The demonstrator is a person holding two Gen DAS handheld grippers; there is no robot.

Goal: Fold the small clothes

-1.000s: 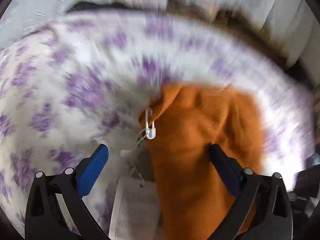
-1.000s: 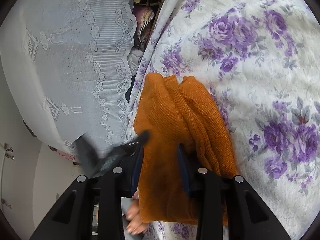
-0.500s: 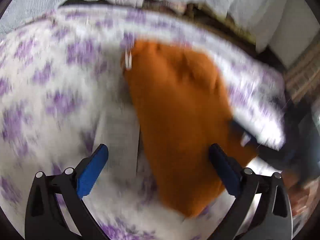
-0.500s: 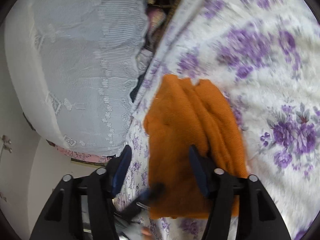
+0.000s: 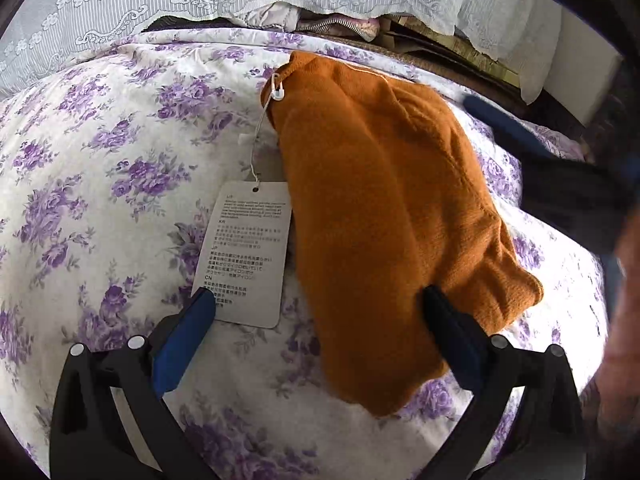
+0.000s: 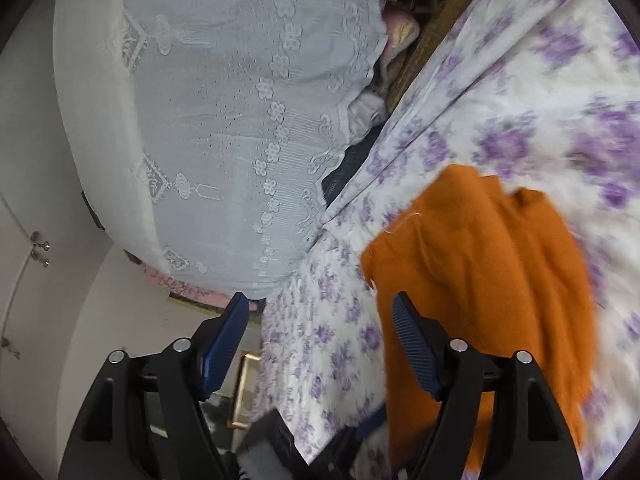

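Observation:
An orange knit garment (image 5: 384,216) lies folded on the purple-flowered bedspread (image 5: 100,152). A white paper tag (image 5: 246,254) hangs from it on a string and safety pin (image 5: 277,90), lying to its left. My left gripper (image 5: 316,316) is open and empty, held above the garment's near end. My right gripper (image 6: 320,324) is open and empty, beside the garment (image 6: 488,280) over the bed's edge. The right gripper also shows blurred at the right of the left wrist view (image 5: 520,136).
A white lace cloth (image 6: 240,100) hangs along the far side of the bed, with bundled fabrics (image 5: 320,22) under it. A wooden bed frame (image 5: 460,64) runs behind. White wall and door (image 6: 32,240) are at left in the right wrist view.
Both grippers have pulled back from the garment. The right gripper, nearly shut on the garment a second ago, has opened and let it go. The garment now rests on the bed.

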